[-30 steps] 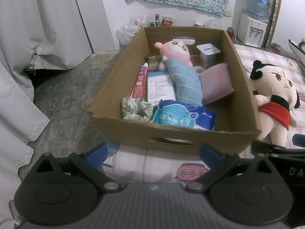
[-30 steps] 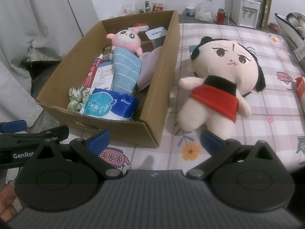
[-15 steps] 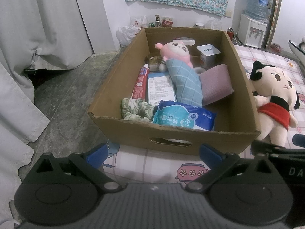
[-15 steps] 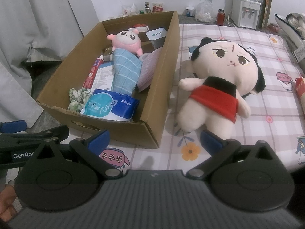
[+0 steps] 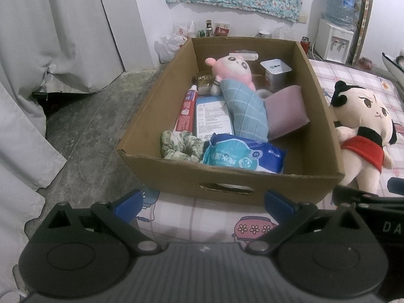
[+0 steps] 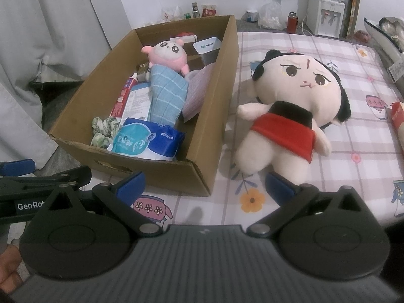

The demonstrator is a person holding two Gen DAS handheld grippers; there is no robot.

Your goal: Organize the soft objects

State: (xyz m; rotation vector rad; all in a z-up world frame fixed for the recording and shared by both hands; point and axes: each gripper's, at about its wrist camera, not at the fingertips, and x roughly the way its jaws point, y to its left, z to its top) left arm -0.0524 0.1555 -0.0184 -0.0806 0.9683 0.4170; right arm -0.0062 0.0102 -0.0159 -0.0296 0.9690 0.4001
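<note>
- Nothing has shifted since the earlier frames beyond a very slight change of view; both grippers hover at the near edge of the bed [image 6: 353,116], and no object has changed place
- Left gripper [image 5: 203,202]: jaws spread wide, nothing between them, aimed at the near wall of the cardboard box [image 5: 227,176]
- Right gripper [image 6: 204,184]: jaws equally wide and empty, aimed at the box's near right corner and the doll's feet
- Large plush doll [image 6: 287,108]: cream body, black hair, red skirt, embroidered face; lies on its back on the checked sheet just right of the box, close beside its right wall; long axis runs away from the camera, head far, feet toward the right gripper
- Pink plush [image 5: 232,69] inside the box: pale face with dark eye patches, body wrapped in a blue checked cloth [image 5: 245,108]; head toward the far wall, long axis lengthwise along the box
- Other box contents: green scrunchie [image 5: 180,145] and blue wipes pack [image 5: 242,156] at the near wall, toothpaste tube [image 5: 186,111], purple cloth [image 5: 285,113], white cup [image 5: 275,73]
- Hidden or unclear: the pink plush's body under the cloth; print on the flat packet beside the tube is illegible; in the left view the doll's feet are cut off by the right gripper's arm
</note>
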